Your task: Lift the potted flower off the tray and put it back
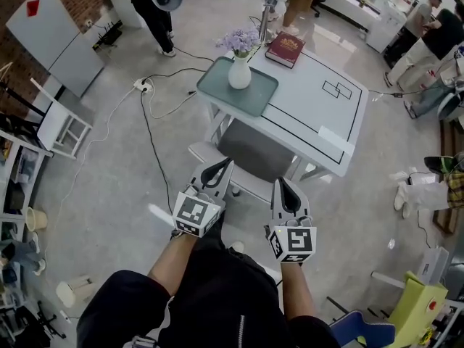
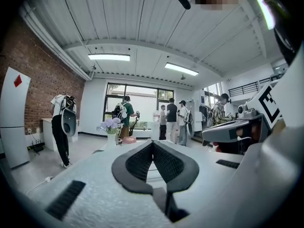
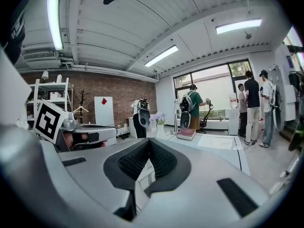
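**A:** What sits farthest left?

**B:** A white panel with a red mark (image 1: 51,35) leans near the brick wall. A white chair (image 1: 64,130) stands on the floor just below it.

**A:** And the left claw?

**B:** The left claw (image 1: 225,163) is held out in front of the person, on the near side of the tabletop (image 1: 312,111) and not reaching it. Its jaws are pressed together at the tips, with nothing caught between them.

**A:** Where is the potted flower?

**B:** The potted flower (image 1: 239,71), purple blooms in a white vase, stands upright on the tray (image 1: 217,89). That grey-green tray lies at the left end of the tabletop. Both claws are well apart from it. In the left gripper view it shows small and far off, to the left of the closed jaws.

**A:** Anything beside the tray?

**B:** A red book (image 1: 285,49) lies just to the right of it, by the far edge. A grey chair (image 1: 254,151) is pushed under the near side of the tabletop.

**A:** The right claw?

**B:** The right claw (image 1: 283,183) is held beside the left one, also short of the tabletop. Its jaws are closed tight on nothing.

**A:** And farther right?

**B:** A couple of people (image 1: 428,35) stand in the far corner of the room, well away from the tabletop.
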Demonstrator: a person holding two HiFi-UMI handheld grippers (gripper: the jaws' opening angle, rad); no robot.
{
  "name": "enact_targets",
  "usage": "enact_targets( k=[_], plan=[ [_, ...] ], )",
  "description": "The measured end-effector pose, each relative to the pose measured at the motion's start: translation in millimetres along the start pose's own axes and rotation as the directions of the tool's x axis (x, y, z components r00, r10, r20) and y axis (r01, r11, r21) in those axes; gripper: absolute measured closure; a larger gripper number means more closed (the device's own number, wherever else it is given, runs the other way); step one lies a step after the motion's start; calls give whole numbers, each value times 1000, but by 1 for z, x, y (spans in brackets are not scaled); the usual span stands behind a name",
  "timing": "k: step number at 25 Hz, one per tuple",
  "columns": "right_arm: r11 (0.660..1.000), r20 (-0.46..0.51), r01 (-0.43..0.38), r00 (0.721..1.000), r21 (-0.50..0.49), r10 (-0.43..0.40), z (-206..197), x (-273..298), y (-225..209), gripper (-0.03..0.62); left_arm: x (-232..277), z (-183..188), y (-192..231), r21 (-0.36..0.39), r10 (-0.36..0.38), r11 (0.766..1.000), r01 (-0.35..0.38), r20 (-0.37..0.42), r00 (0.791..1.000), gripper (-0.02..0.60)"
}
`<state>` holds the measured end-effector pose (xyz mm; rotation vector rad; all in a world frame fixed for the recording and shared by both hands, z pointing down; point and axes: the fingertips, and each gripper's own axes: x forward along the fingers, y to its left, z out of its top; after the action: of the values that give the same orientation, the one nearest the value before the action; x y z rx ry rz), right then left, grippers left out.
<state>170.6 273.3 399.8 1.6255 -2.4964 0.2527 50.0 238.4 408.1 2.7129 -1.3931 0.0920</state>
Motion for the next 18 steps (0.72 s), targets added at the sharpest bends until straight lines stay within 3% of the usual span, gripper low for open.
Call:
enact_targets(
  k=[11, 18],
  plan=[
    [998, -37, 56, 998, -30, -57, 42, 193, -14, 588, 125, 16, 158, 30, -82, 996, 83, -19, 996, 575],
    [998, -58, 35, 998, -60, -38, 59, 292, -16, 588, 178, 14, 226, 17, -106, 994, 107, -38, 994, 575]
  ],
)
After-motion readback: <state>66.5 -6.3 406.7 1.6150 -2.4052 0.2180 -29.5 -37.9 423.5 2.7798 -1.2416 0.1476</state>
